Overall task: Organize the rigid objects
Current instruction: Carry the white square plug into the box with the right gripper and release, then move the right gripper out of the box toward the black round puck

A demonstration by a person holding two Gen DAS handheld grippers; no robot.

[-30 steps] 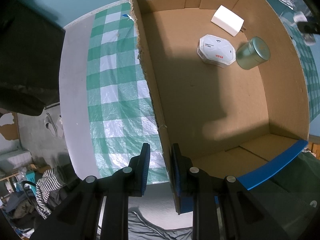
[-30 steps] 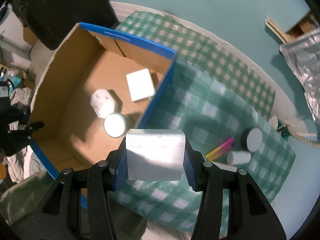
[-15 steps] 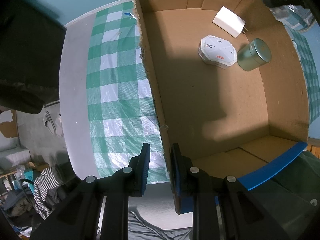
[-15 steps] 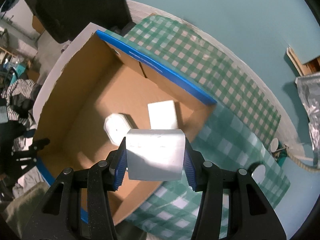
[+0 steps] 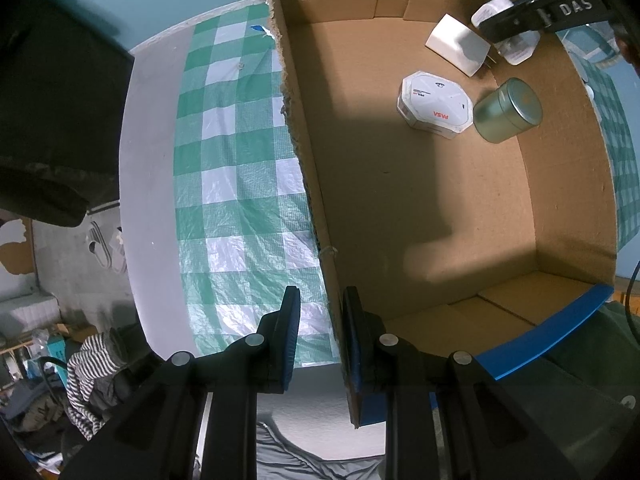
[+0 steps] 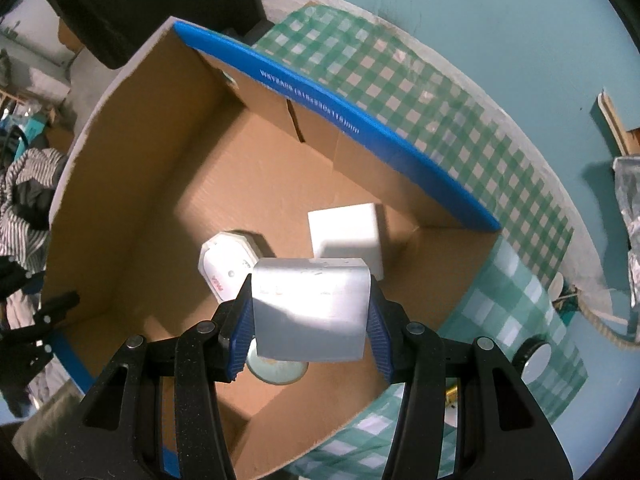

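Right tool pointing down over the cardboard box, clamping a white block. Left tool pointing down, gripping the box's side wall.

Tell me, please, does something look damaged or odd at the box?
Yes. The cardboard box has a ragged, torn top edge on the wall beside the checkered cloth; its other rims are clean blue.

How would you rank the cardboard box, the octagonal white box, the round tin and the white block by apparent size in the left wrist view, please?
1. cardboard box, by far.
2. octagonal white box.
3. round tin and white block: look alike, so unranked; the block lies farther off.
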